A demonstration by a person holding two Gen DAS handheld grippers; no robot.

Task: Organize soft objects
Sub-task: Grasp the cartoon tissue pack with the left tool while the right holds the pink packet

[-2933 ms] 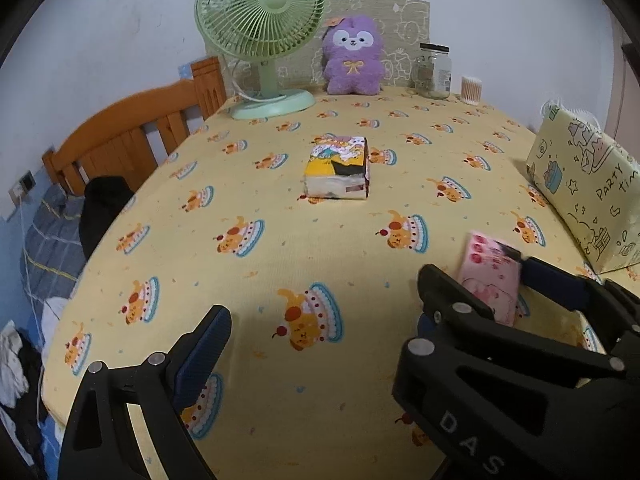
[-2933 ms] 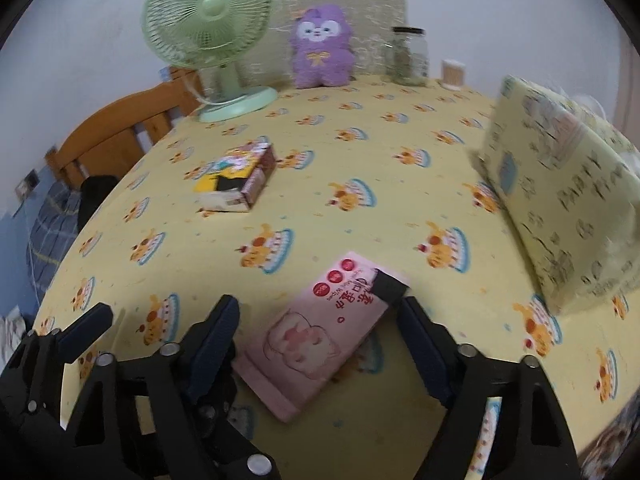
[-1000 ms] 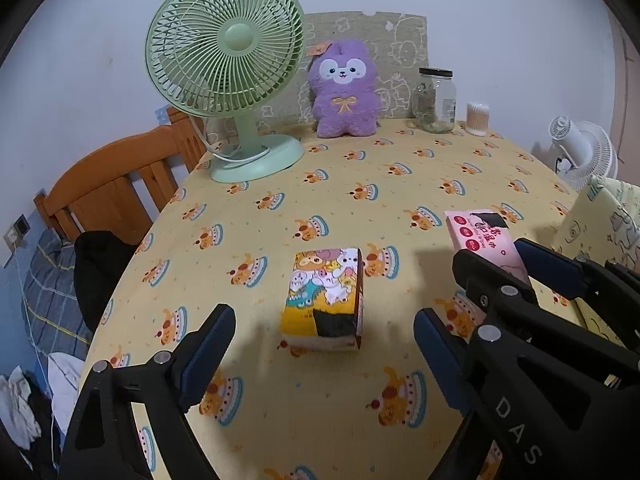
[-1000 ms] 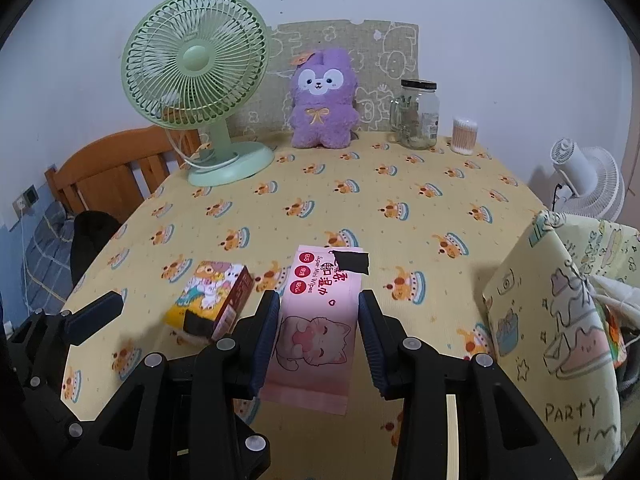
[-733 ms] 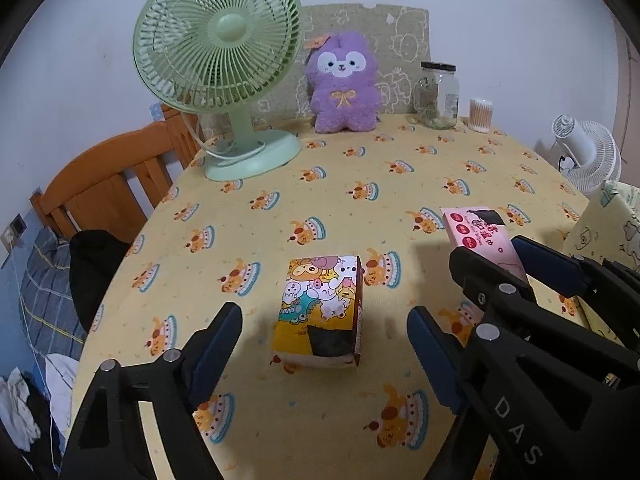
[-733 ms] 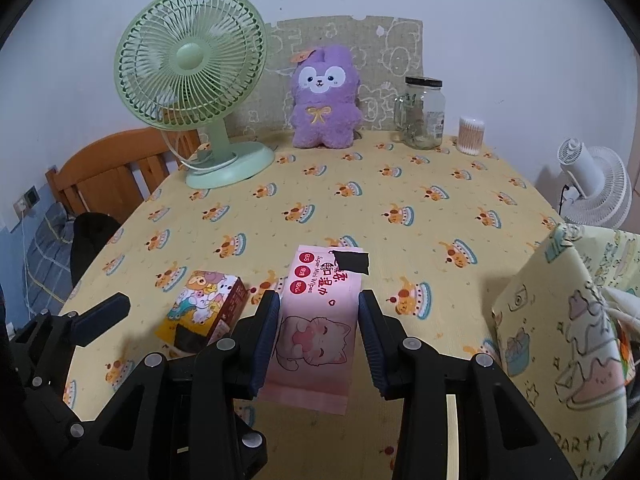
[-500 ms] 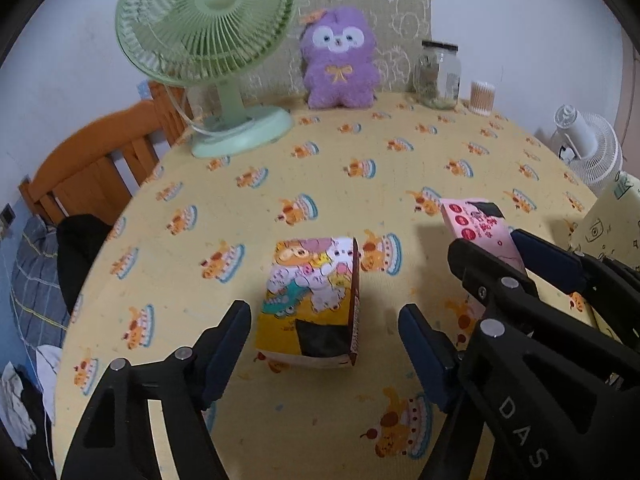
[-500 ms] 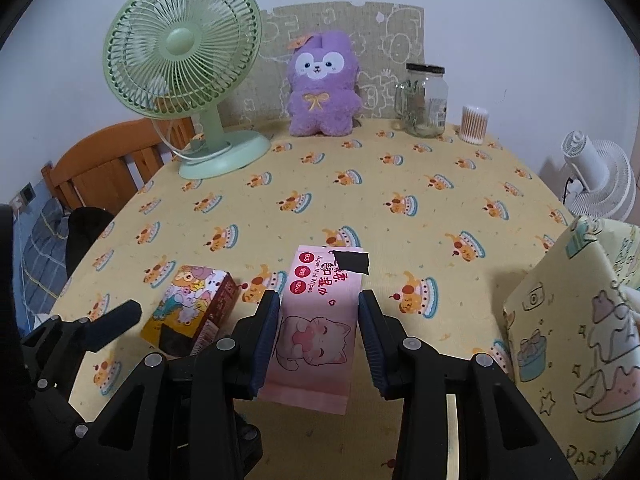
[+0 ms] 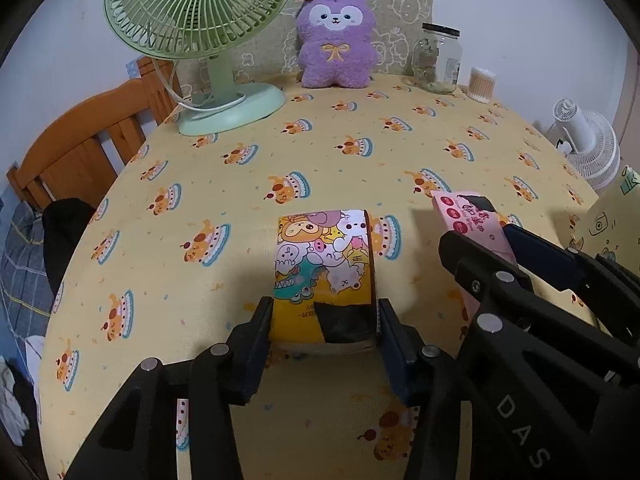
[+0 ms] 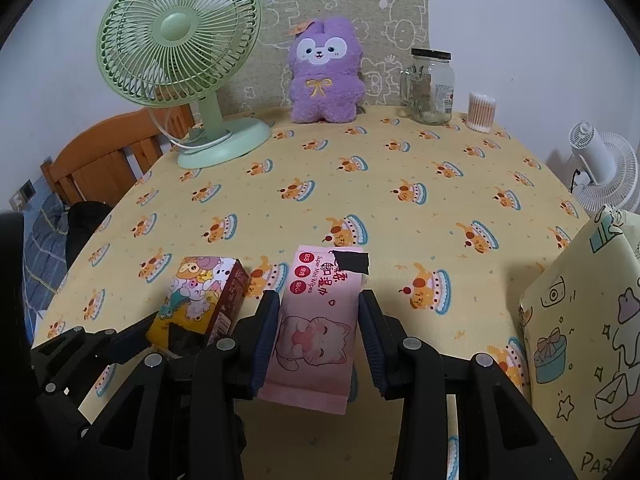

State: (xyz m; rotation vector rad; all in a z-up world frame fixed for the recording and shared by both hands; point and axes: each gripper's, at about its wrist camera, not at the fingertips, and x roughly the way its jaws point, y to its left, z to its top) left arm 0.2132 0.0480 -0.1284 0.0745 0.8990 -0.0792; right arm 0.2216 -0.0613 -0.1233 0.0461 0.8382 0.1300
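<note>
We are closing the left gripper (image 9: 324, 316) on the cartoon-printed tissue pack (image 9: 322, 272), which is lying on the worktop (image 9: 320, 152) with its near end between the jaws; the jaws have just been closing, and both pads are now pressing its sides. We are pinching the pink wipes pack (image 10: 316, 320) in the right gripper (image 10: 318, 320), its near half between the jaws and its far end sticking out ahead. The two packs are sitting side by side, close together, the tissue pack to the left. The purple plush toy (image 10: 324, 72) is standing at the worktop's far edge, well apart from both grippers.
</note>
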